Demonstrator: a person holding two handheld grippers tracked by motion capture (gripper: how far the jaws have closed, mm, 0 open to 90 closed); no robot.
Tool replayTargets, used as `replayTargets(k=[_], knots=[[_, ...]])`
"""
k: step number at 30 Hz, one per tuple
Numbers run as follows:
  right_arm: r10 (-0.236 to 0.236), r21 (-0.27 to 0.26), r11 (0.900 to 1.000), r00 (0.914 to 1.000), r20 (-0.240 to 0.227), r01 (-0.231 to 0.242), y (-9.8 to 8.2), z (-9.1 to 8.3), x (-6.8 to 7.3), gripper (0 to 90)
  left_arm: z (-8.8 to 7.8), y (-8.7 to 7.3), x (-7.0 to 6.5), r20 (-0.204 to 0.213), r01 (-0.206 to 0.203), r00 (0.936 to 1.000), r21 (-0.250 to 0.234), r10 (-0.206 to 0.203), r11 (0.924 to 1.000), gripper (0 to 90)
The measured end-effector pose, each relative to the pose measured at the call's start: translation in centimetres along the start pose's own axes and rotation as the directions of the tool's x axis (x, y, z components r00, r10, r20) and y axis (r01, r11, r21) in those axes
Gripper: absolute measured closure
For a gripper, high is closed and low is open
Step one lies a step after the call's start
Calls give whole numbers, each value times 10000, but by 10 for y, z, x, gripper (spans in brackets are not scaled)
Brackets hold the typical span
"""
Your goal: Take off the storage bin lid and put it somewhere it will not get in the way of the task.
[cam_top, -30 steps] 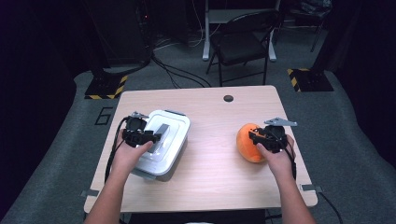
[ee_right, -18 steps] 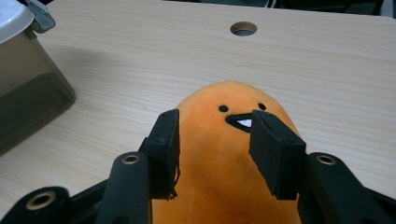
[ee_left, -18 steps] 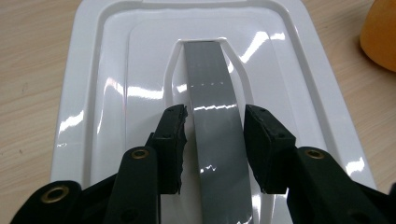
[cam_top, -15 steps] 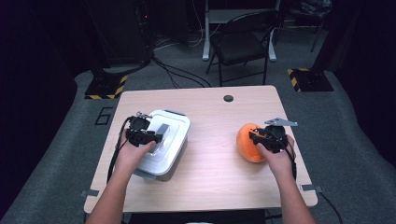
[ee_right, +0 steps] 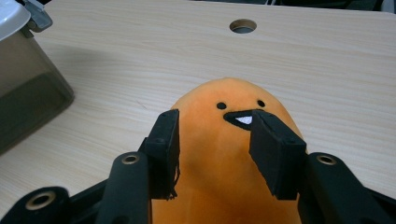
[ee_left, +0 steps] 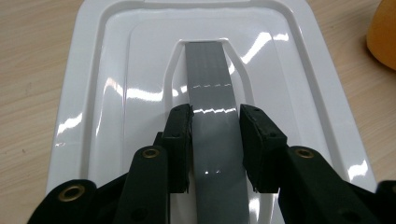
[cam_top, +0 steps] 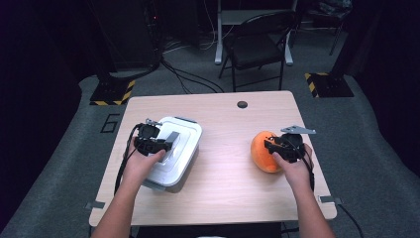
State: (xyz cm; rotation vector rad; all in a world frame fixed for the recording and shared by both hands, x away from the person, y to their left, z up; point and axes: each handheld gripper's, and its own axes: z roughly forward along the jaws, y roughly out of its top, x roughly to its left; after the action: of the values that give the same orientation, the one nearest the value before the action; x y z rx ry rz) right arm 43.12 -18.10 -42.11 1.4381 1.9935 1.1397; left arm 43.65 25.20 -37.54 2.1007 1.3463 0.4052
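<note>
a person seated at the lower edge of the high view works two hand-held tools over a pale wooden surface [cam_top: 223, 148]. at left of centre in that frame, the left claw [cam_top: 171, 144] sits on top of a white lidded container [cam_top: 185, 134], whose clear, smoky body shows in the upper left corner of the right gripper view. in the left gripper view, the two black jaws straddle the grey handle strip [ee_left: 210, 93] that runs down the recessed middle of the glossy lid; the jaws have just been closing, the strip lies between them, and the pads stand right at its edges, though whether they press on it cannot be told. the left hand [cam_top: 141, 166] rests over the near end of the lid.

at right of centre in the high view, the right claw [cam_top: 270, 148] is on an orange plush toy [cam_top: 260, 148] that lies on the surface, well apart from the container. the right gripper view puts the toy in the lower middle of the frame, its small stitched face turned up, with one black jaw pressed against each flank, so the claw is gripping the toy. the right hand [cam_top: 292, 166] holds the tool from the lower right.

a round cable hole [cam_top: 242, 104] marks the far edge of the surface, and a folding chair [cam_top: 257, 44] stands on the grey floor at top centre.
</note>
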Motion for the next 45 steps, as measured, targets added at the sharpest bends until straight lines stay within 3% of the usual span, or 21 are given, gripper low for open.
replayTargets(k=[17, 45], knots=[[-16, 65, 10000, 10000, 21, 16, -1, 2, -1, 523, -4, 1, 1, -73, 535, 9985, -86, -536, 9985, 661], [-5, 78, 10000, 10000, 31, 5, -2, 3, 0, 523, -23, 5, 7, -36, 652, 9979, -406, -654, 9970, 661]])
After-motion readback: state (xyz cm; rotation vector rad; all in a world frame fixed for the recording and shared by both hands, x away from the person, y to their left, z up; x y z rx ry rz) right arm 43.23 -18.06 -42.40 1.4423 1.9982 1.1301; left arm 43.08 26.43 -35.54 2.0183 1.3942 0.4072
